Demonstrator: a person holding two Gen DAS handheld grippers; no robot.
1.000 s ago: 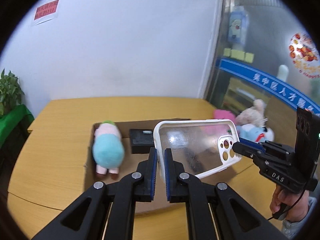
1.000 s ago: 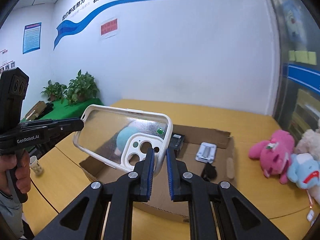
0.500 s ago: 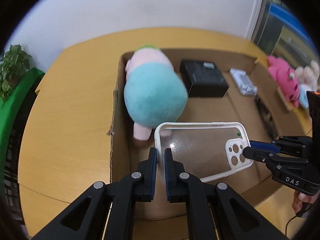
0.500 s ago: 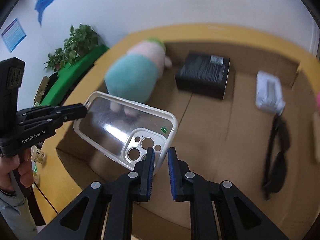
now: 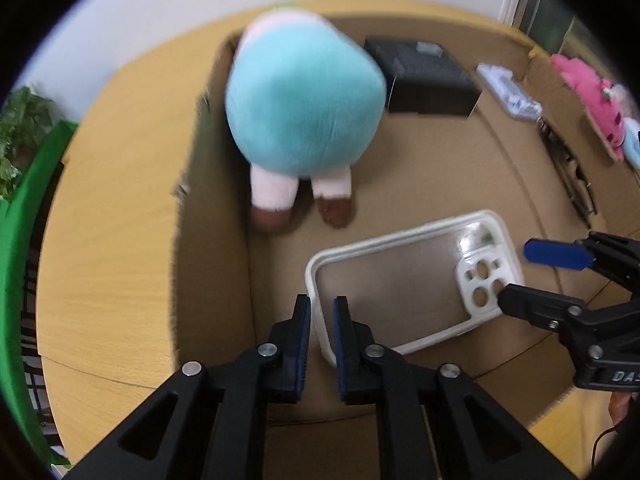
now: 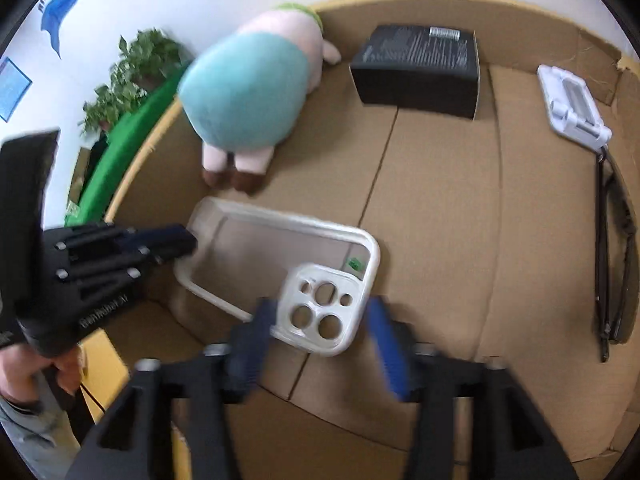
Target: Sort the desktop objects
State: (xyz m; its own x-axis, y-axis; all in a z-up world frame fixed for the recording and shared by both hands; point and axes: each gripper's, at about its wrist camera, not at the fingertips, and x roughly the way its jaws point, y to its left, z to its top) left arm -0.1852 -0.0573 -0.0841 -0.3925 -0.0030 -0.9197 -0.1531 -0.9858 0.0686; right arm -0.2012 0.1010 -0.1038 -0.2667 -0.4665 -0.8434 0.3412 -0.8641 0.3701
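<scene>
Only the right wrist view shows the right gripper (image 6: pixel 320 332) spread wide around the phone case (image 6: pixel 280 268) (inside the cardboard box (image 6: pixel 440 208)); the left gripper (image 5: pixel 322 332) pinches the case's edge, angled downward.

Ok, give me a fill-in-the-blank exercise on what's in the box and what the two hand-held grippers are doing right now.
1. The right hand-held gripper stands ____ around the phone case's camera end.
2. The left hand-held gripper is shut on the case's ____ rim.
3. The plush toy in the box has a ____ body.
4. The box beside the toy is ____.

Missing words: open; white; blue; black
</scene>
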